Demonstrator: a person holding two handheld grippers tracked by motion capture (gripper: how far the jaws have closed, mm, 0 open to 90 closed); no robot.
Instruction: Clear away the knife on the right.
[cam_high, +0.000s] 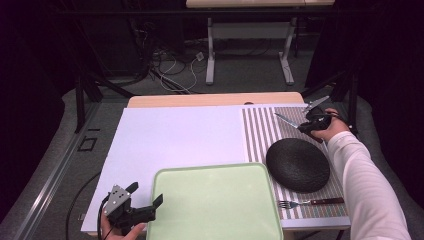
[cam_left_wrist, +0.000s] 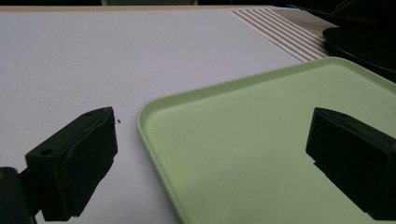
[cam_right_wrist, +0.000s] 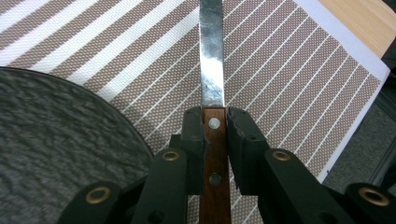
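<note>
1. The right gripper (cam_right_wrist: 215, 135) is clamped on the knife (cam_right_wrist: 212, 70) by its wooden handle, at the upper right of the high view.
2. Keep the blade level above the striped mat (cam_right_wrist: 289, 65).
3. Move slowly, clear of the dark plate (cam_high: 298, 164).
4. The left gripper (cam_high: 145, 197) waits with jaws apart by the green tray (cam_high: 215, 200).

Bare white board (cam_high: 175, 135) beyond tray (cam_high: 215, 200)
</note>
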